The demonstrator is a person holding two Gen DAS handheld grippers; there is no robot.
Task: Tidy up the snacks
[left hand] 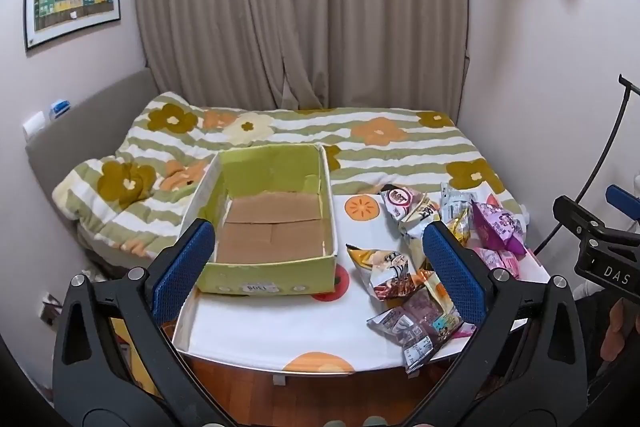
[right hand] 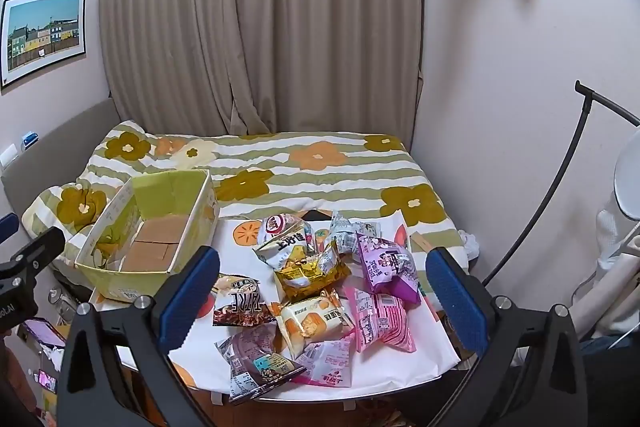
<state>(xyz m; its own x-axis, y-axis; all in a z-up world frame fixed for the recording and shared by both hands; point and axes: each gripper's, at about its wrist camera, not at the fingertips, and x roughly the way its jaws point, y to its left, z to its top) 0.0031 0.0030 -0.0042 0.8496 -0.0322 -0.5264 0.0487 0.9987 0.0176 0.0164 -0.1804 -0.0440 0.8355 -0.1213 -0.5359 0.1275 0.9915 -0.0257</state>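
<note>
Looking through the left wrist, the left gripper (left hand: 316, 259) hangs with jaws spread wide and empty above the bare green box (left hand: 276, 267) on the table (left hand: 280, 339). From the right wrist, the right gripper (right hand: 320, 291), equally wide and empty, frames the snack packets (right hand: 316, 291) heaped beside the box. They look light, crinkly and slippery, probably best pinched at a sealed edge.
</note>
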